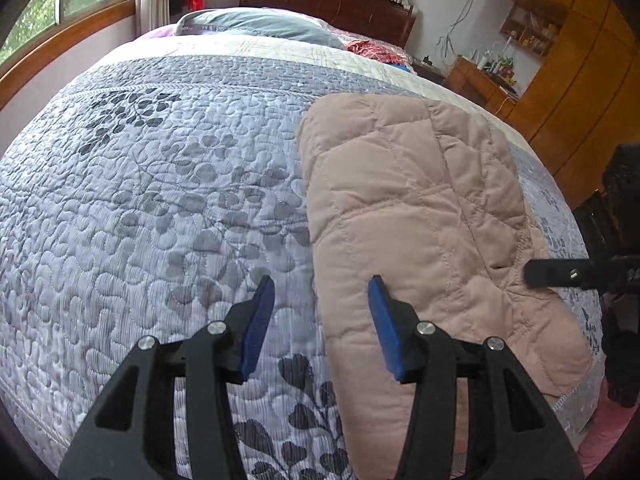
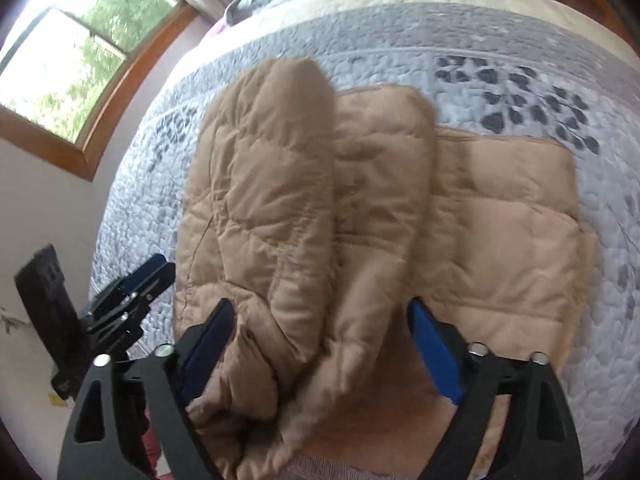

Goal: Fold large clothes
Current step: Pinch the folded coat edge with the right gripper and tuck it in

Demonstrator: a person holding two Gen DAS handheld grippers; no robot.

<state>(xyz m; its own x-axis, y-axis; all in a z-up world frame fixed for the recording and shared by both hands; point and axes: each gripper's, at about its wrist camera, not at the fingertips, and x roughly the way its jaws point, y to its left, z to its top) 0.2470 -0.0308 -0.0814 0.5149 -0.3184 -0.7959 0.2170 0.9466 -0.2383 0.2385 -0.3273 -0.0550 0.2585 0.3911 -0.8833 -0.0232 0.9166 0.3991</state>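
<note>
Two grippers | left gripper (image 1: 322, 320): fingers wide apart, holding nothing, over quilt (image 1: 160, 200) | right gripper (image 2: 320, 344): fingers spread around tan jacket (image 2: 280, 200), not clamped

matt quilted tan cloth jacket (image 1: 420, 208), stitched grey leaf-print cloth bedspread (image 1: 160, 200), glossy wood headboard (image 1: 320, 0)

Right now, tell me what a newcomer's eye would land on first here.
The tan quilted padded jacket dominates, lying partly folded on the grey leaf-patterned quilted bedspread near the bed's foot. Both tools are open: the right tool straddles the jacket's bunched layers, and the left tool hovers at its edge.
</note>
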